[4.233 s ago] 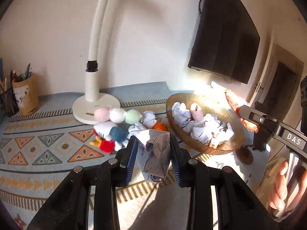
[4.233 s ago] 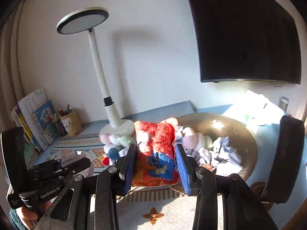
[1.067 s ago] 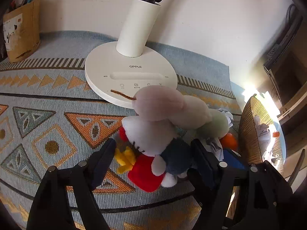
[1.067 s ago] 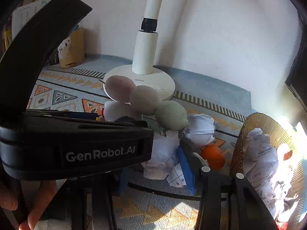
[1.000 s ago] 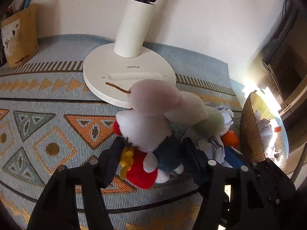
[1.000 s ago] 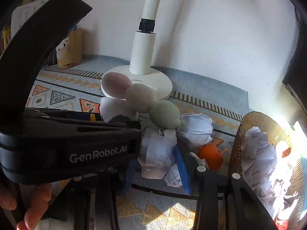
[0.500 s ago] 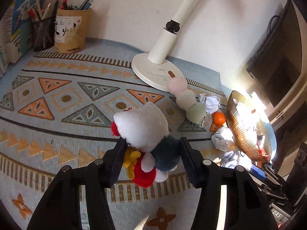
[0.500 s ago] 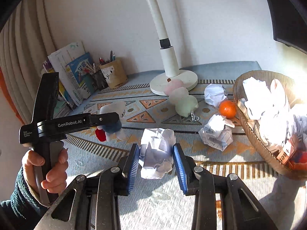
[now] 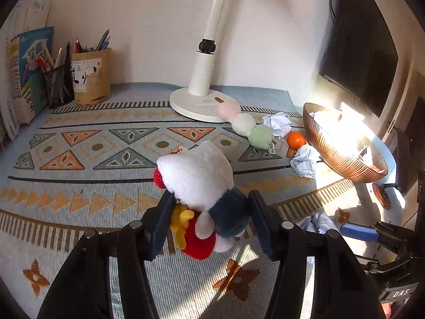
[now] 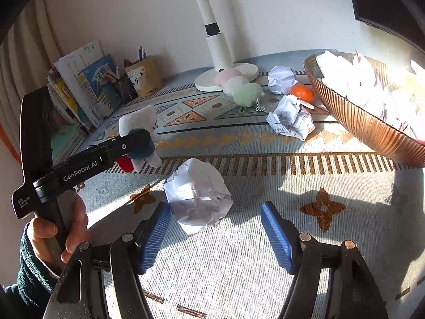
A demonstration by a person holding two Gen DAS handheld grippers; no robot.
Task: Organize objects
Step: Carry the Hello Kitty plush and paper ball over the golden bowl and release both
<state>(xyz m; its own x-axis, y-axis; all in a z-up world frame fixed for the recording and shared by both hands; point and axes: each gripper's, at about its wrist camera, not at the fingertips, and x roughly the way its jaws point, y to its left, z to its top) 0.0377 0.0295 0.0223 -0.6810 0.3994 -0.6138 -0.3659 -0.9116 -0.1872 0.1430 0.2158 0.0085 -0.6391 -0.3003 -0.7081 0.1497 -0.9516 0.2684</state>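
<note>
My left gripper [image 9: 209,223] is shut on a plush toy [image 9: 202,186] with a white head, dark blue body and red feet, held above the patterned mat [image 9: 93,143]. The toy also shows in the right wrist view [image 10: 138,135]. My right gripper [image 10: 216,236] is open, and a crumpled paper ball [image 10: 198,195] lies on the mat just ahead of its blue pads. A brown ribbed basket [image 10: 366,125] full of crumpled paper stands at the right, and it also shows in the left wrist view [image 9: 342,151].
A white lamp base [image 9: 199,103] stands at the back. Beside it lie a pink, white and green plush skewer [image 9: 247,125], two paper balls [image 10: 290,118] and an orange [image 10: 301,93]. A pen holder [image 9: 91,79] and books [image 9: 24,71] stand at the back left.
My right gripper has opened and let the paper ball go onto the mat. My left gripper has carried the plush toy a little nearer the mat's front.
</note>
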